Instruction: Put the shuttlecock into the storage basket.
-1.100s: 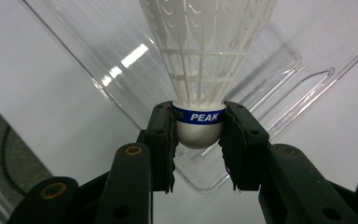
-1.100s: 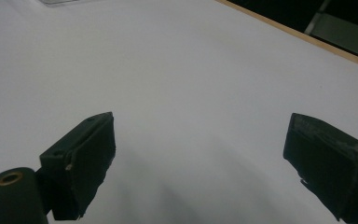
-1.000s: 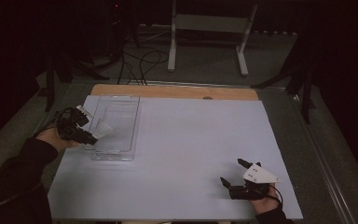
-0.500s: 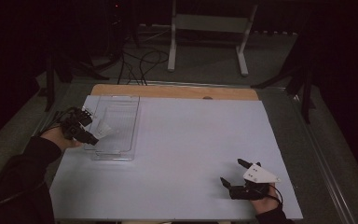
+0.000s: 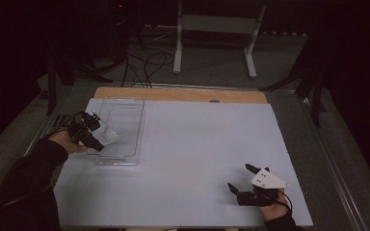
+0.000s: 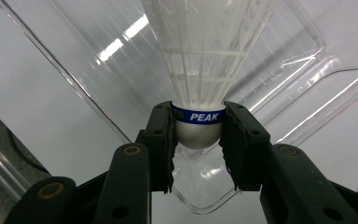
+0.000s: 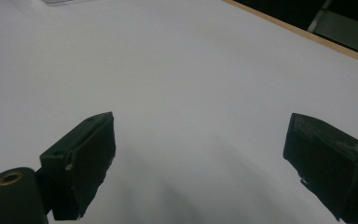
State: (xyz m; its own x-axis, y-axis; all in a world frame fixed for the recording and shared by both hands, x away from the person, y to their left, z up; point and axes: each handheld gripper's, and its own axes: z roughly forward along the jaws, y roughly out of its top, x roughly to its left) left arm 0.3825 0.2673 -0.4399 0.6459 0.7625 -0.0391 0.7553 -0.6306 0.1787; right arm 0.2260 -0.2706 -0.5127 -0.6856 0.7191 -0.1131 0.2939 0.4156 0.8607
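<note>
While the left gripper [image 6: 198, 140] stays clenched on the shuttlecock [image 6: 205, 56], it's shifted a bit over the clear tray [image 5: 125, 156]; drop looks imminent, right gripper [image 5: 244, 179] wide open, idle.

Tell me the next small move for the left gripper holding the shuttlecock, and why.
Probably lower it a little and let go. The left gripper clamps the white shuttlecock by its cork, skirt pointing away, right above the clear plastic tray. The tray floor lies under it, so a short drop should land it inside. The right gripper rests open, far off on the table.
</note>
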